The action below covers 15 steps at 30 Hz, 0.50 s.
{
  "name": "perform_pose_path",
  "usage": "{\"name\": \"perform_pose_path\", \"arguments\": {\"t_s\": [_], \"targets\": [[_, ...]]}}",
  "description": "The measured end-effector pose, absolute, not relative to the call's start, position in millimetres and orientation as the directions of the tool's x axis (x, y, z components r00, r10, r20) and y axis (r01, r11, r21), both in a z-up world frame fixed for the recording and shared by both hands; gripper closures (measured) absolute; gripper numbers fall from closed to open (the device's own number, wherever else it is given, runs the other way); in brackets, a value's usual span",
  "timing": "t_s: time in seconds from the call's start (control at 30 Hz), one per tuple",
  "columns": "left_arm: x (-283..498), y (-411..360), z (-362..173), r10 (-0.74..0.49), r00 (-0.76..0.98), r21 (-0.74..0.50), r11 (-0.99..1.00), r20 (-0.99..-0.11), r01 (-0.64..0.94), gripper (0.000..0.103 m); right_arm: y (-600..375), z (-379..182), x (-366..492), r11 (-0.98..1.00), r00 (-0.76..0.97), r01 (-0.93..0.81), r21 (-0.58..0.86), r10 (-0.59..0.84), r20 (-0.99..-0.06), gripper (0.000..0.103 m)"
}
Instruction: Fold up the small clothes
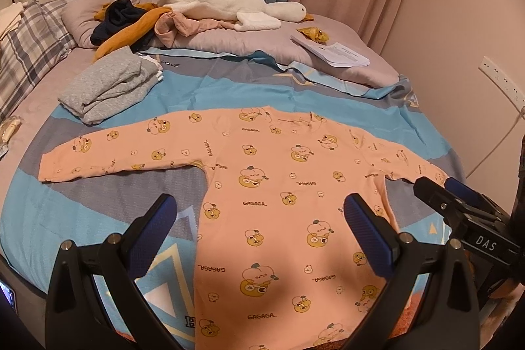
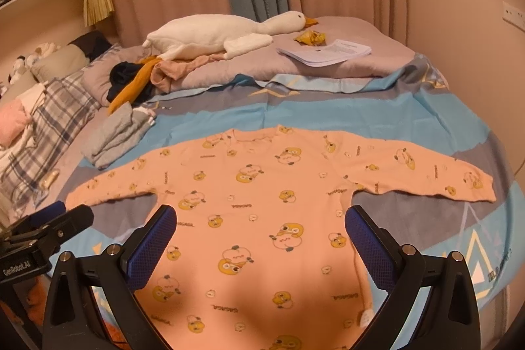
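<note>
We hold both grippers above the near end of a pink long-sleeved shirt [image 1: 279, 195] that lies flat on the bed's blue patterned cover [image 1: 229, 87], sleeves spread to either side and collar toward the pillows. Our left gripper [image 1: 259, 218] has its jaws spread wide, the blue pads [image 1: 154, 232] well apart, and nothing sits between them; it hovers over the shirt's left edge and body without gripping any cloth. Our right gripper [image 2: 261, 228] is equally wide open over the shirt's middle and lower part, also empty.

In the left wrist view we see the right gripper from the side at the far right, near the cuff of the right sleeve, along with a wall socket [image 1: 500, 77] and its white cable. The right wrist view instead shows the left gripper at the lower left edge, near the left sleeve's cuff, plus the whole right sleeve out to its end and a shelf in the upper left corner.

Both views share a folded grey garment [image 1: 108, 87] beside the left sleeve, a heap of dark, mustard and pink clothes [image 1: 137, 25], a white plush goose [image 1: 223, 0], a stack of papers [image 1: 331, 51], and a plaid pillow [image 1: 29, 45].
</note>
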<state>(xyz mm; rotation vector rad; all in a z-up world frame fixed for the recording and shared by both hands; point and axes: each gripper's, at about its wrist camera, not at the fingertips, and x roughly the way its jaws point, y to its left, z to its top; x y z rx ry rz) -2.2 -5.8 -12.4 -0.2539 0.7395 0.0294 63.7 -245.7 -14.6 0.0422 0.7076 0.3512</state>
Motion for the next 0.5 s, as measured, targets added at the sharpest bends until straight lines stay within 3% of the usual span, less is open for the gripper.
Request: {"name": "perform_pose_path", "arguments": {"t_s": [0.5], "targets": [[4.5,-6.1,-18.5,-0.104,0.728,-0.250,0.964,-0.678,-0.096,0.001,-246.1,-16.9,68.6,0.950,0.699,-0.273,0.153,0.305,-0.647,0.001]]}}
